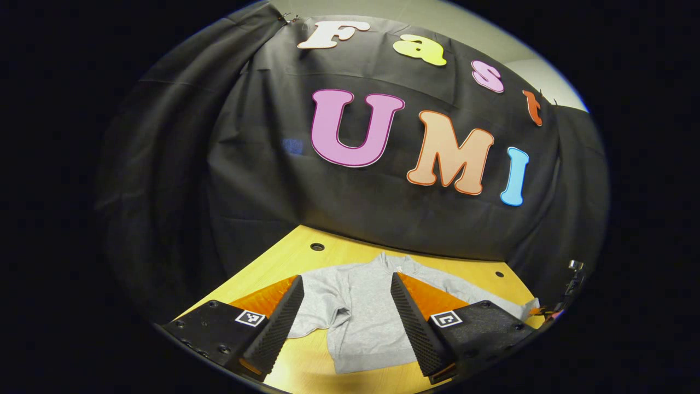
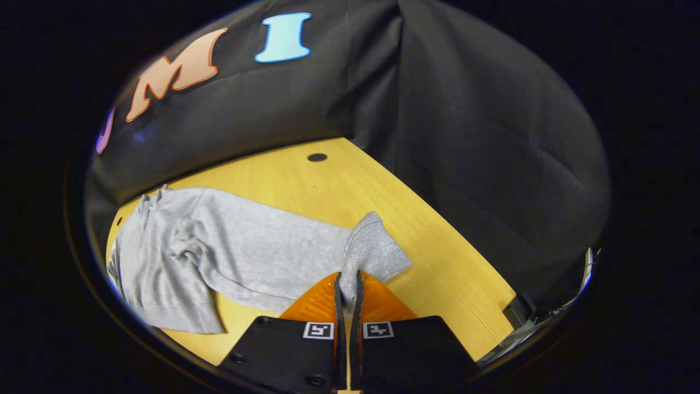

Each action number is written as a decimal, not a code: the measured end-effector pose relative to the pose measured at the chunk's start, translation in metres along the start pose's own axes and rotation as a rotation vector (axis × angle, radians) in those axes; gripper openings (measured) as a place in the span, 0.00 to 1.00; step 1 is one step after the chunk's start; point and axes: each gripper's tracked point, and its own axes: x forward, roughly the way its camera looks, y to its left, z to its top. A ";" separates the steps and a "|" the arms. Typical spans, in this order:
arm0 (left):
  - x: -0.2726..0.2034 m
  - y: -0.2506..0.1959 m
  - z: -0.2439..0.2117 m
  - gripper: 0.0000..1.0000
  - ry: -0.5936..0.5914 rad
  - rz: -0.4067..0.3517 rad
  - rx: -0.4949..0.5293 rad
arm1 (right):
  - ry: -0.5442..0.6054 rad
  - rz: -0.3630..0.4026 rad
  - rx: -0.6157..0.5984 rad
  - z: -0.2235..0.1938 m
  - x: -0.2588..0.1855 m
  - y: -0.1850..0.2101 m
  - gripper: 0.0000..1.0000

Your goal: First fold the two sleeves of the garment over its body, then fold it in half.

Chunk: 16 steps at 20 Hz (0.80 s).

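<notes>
Left gripper view: high, facing back wall. Right gripper view: low, close. Both share sweatshirt [image 1: 361, 306] [image 2: 219, 246].

text: none legible | signs: square black-and-white marker tags [image 1: 250, 318] on tongs, pattern only | labels: none

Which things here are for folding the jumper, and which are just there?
For the job:
grey garment
its sleeve, pinched between the right gripper jaws
left gripper, jaws wide apart above the garment

Just there:
wooden table
holes in the table
black cloth wall
</notes>
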 end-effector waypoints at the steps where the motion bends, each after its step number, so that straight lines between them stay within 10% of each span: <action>1: -0.001 0.002 -0.002 0.91 0.001 0.001 -0.003 | -0.016 0.024 -0.006 0.009 -0.003 0.015 0.05; 16: -0.024 0.058 -0.015 0.93 0.025 0.081 -0.032 | -0.180 0.491 -0.114 0.099 -0.094 0.293 0.05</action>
